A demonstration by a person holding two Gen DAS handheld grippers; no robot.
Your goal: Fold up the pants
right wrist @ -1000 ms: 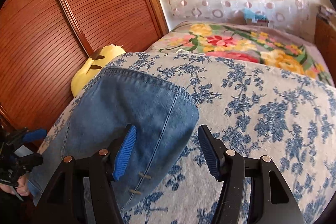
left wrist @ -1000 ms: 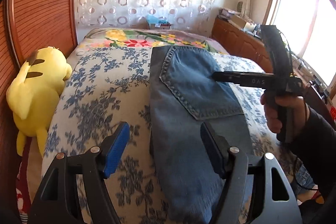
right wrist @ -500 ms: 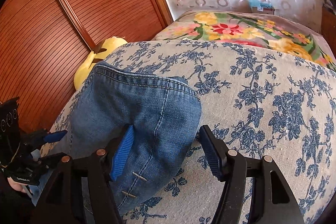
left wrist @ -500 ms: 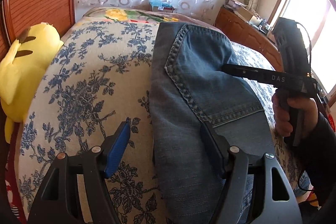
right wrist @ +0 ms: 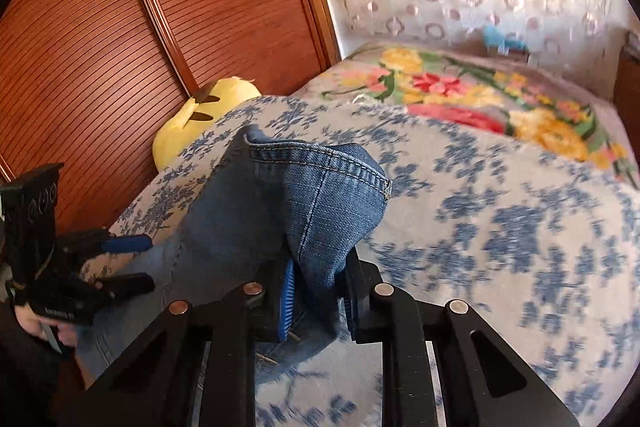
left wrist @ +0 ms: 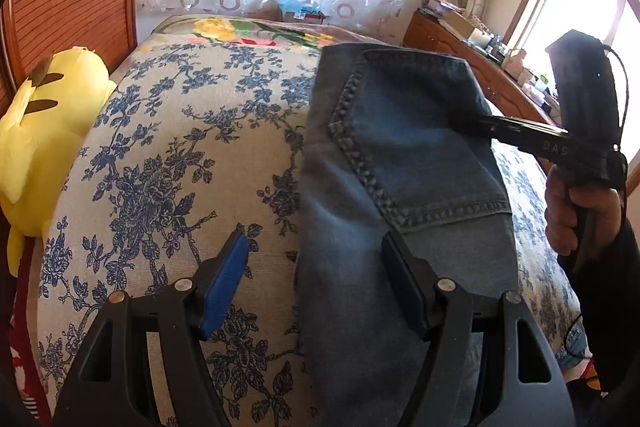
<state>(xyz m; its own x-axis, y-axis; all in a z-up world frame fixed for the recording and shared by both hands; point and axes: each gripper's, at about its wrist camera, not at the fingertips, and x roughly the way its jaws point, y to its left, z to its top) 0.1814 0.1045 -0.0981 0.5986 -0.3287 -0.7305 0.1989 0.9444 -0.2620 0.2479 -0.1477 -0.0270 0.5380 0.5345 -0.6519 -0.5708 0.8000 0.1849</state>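
Blue jeans [left wrist: 392, 187] lie lengthwise on a bed with a blue-flowered cover [left wrist: 180, 155]. My left gripper [left wrist: 316, 279] is open, its blue pad on the cover and its other finger on the denim, straddling the jeans' left edge. My right gripper [right wrist: 320, 291] is shut on a fold of the jeans [right wrist: 304, 211] near the waistband and lifts it off the cover. It also shows in the left wrist view [left wrist: 472, 119], reaching in from the right. The left gripper shows in the right wrist view [right wrist: 128, 263], low at the left.
A yellow plush toy [left wrist: 44, 131] lies at the bed's left side against a wooden slatted wall [right wrist: 160, 27]. A bright floral blanket [right wrist: 480, 99] covers the far end of the bed. A wooden dresser [left wrist: 472, 59] stands at the right under a window.
My right gripper has closed on the jeans near the waistband and raised that fold. My left gripper has stayed open and moved slightly forward along the jeans' edge.
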